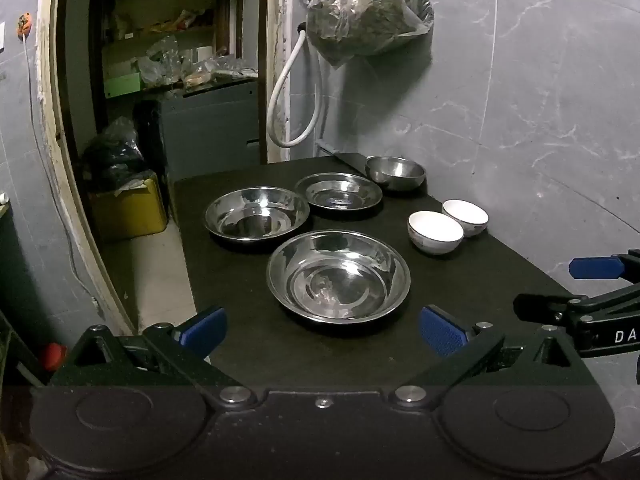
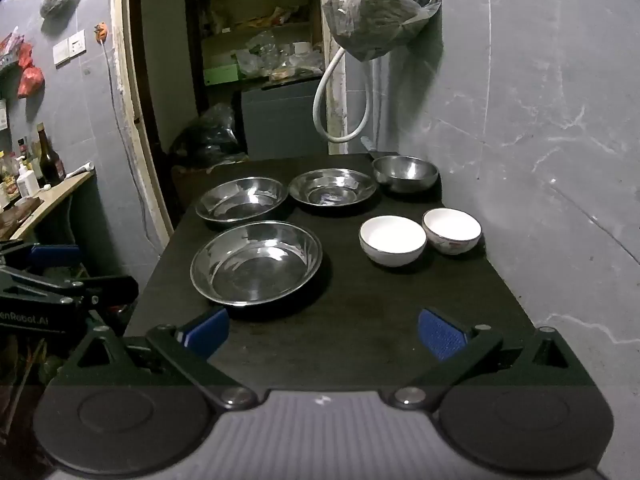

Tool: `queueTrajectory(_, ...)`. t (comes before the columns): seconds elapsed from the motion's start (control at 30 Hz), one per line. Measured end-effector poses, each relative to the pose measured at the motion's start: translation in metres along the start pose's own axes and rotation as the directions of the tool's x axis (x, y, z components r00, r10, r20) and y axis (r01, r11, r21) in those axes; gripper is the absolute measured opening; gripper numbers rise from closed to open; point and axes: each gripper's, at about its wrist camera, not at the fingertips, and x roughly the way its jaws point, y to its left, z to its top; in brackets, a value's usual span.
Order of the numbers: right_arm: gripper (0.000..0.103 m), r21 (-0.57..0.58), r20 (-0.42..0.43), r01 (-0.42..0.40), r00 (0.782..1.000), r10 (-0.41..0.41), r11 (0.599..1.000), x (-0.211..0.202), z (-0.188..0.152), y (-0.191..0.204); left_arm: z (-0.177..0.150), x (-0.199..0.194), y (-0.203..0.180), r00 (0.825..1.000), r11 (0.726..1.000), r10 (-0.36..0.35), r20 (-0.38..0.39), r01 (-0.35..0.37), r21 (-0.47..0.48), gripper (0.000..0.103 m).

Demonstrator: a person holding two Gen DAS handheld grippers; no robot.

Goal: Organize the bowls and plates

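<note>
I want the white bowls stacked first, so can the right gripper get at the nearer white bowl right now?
Probably yes: the right gripper is open, and only bare table lies before the nearer white bowl.

Table: black top (image 1: 460,304)
Steel plates: three (image 1: 338,276), (image 1: 257,215), (image 1: 338,192)
Steel bowl: far (image 1: 395,173)
White bowls: two (image 1: 435,232), (image 1: 465,217)

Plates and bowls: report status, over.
Left gripper and right gripper open, empty, short of the table. Three steel plates, steel bowl, two white bowls unstacked. Nothing in the way.
</note>
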Motion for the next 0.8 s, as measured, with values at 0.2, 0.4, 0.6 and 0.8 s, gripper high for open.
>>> queueTrajectory(0.2, 0.103, 0.001, -0.001, -0.001, 1.0, 0.001, 1.0, -0.0008, 0.0005, 0.0028, 0.0, -0.0004, 0.0006, 1.0, 1.0, 0.005, 0.003, -0.005, 0.002, 0.102)
queueTrajectory(0.4, 0.103, 0.008, -0.004, -0.002, 1.0, 0.002, 1.0, 0.0002, 0.001, -0.0045, 0.0025, 0.0054, 0.0035, 1.0, 1.0, 0.0, -0.002, 0.0, 0.01, 0.102)
queueTrajectory(0.6, 0.103, 0.008, -0.002, 0.002, 1.0, -0.002, 1.0, -0.0013, 0.0003, -0.003, 0.0008, -0.0005, -0.0021, 1.0, 1.0, 0.001, 0.005, -0.001, 0.019, 0.102)
queueTrajectory(0.8, 0.103, 0.011, -0.001, 0.0, 1.0, 0.0, 1.0, -0.0015, 0.0001, -0.0033, -0.0003, -0.0004, -0.0023, 1.0, 1.0, -0.003, 0.006, 0.003, 0.021, 0.102)
